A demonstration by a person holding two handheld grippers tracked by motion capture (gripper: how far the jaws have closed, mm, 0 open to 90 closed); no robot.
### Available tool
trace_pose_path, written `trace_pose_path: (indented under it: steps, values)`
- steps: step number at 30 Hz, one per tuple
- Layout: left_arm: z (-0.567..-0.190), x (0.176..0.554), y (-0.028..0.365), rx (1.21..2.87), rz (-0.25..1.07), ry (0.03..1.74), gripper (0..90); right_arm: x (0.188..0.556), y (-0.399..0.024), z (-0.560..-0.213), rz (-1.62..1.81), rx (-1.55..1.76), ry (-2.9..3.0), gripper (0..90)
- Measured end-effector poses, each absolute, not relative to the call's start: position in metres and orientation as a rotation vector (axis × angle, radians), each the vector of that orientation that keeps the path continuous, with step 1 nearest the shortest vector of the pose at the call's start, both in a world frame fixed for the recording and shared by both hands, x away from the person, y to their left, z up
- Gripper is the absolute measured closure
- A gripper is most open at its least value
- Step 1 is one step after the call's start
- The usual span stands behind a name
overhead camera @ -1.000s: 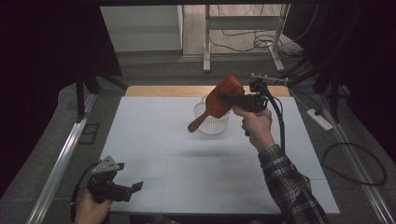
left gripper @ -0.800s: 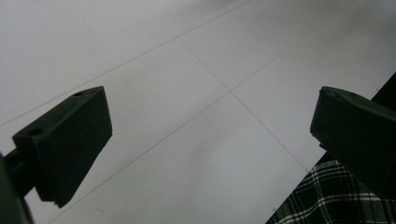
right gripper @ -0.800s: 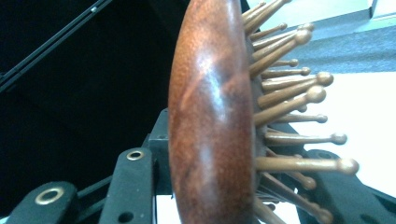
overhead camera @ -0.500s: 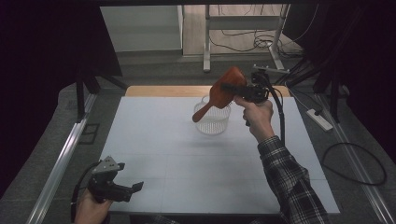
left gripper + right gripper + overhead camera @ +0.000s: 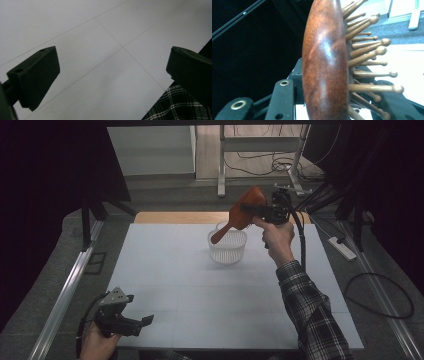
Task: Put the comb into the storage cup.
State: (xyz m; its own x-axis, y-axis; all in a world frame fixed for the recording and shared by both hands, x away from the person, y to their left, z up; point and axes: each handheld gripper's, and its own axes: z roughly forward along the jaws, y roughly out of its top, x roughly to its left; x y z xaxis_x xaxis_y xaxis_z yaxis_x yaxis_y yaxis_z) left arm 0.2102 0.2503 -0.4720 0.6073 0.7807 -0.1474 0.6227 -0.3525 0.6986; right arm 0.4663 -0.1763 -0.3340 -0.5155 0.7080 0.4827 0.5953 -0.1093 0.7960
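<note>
Table (image 5: 200,310) with its white surface carries a clear ribbed basket (image 5: 227,246) near the far edge, above which the right gripper (image 5: 257,210) pinches a wooden hairbrush (image 5: 244,212) by its head, while the left gripper (image 5: 142,322) rests at the near edge, jaws spread wide.

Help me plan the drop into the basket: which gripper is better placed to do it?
Right. The right gripper is shut on the wooden hairbrush above the white basket; the left gripper hangs open at the near table edge.
</note>
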Motion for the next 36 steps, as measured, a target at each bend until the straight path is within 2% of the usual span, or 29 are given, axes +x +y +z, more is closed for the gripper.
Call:
trace_pose_path:
  steps: [21, 36]
  values:
    - [-0.472, 0.211, 0.25, 2.094, 0.263, 1.104, 0.0, 0.481, -0.174, -0.347, 1.598, 1.504, 2.022, 54.7]
    - [-0.472, 0.211, 0.251, 2.095, 0.255, 1.108, 0.0, 0.484, -0.165, -0.375, 1.555, 1.534, 2.06, 54.6]
